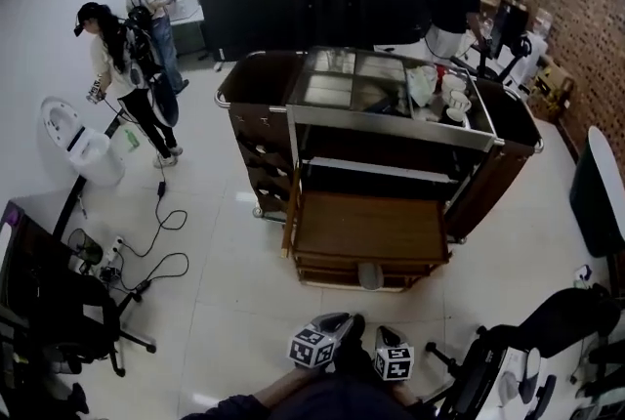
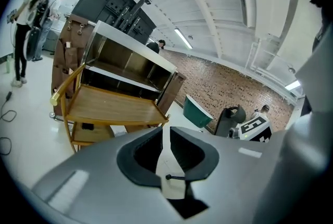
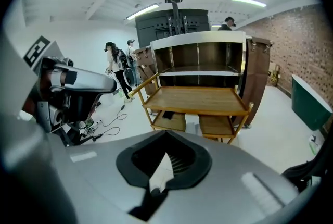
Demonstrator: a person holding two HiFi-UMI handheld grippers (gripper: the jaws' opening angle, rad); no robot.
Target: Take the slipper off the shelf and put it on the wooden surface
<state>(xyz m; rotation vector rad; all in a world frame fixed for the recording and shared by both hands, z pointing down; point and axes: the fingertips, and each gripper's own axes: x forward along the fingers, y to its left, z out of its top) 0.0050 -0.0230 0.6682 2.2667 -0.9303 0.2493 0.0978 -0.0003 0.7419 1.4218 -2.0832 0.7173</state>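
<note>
The slipper lies pale and small on the low shelf beneath the wooden surface, at that shelf's front edge. Both grippers hang well in front of the wooden surface, close to the person's body. The left gripper has its jaws a narrow slit apart, with only floor showing between them. The right gripper has its jaw tips pressed together on nothing. A metal-topped cart rises directly behind the wooden surface.
</note>
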